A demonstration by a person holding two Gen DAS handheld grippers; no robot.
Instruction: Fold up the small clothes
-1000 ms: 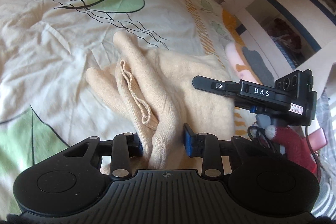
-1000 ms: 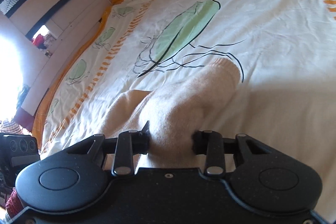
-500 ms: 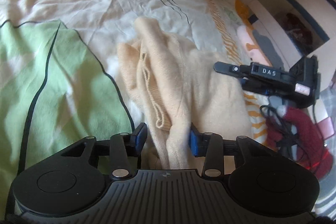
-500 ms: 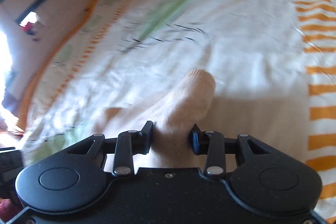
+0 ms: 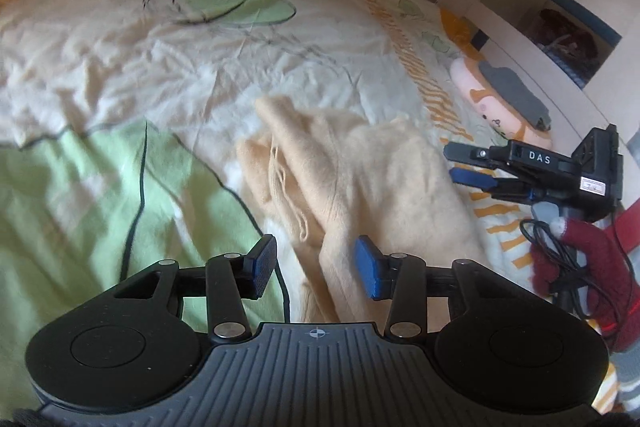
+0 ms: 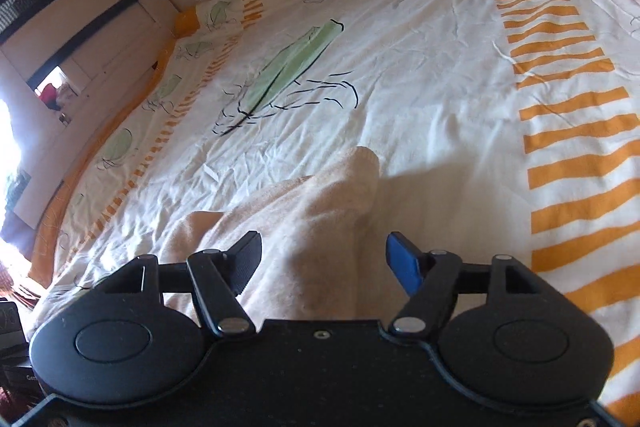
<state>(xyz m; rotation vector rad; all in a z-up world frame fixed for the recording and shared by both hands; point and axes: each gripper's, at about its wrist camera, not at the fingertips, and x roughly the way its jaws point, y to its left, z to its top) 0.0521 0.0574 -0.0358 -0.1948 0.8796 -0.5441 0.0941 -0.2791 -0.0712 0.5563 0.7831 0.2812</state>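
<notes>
A cream knitted sweater [image 5: 372, 171] lies bunched on the leaf-printed bedspread [image 5: 120, 75]. The left gripper [image 5: 316, 265] hangs over its near edge with both jaws spread wide, fabric lying loose between them, nothing pinched. At about three o'clock from it, the right gripper [image 5: 456, 163] is also parted, just beside the sweater's right edge. In the right wrist view, a sleeve [image 6: 340, 187] runs toward twelve o'clock between the open jaws. A pink pillow [image 5: 492, 99] sits at two o'clock.
</notes>
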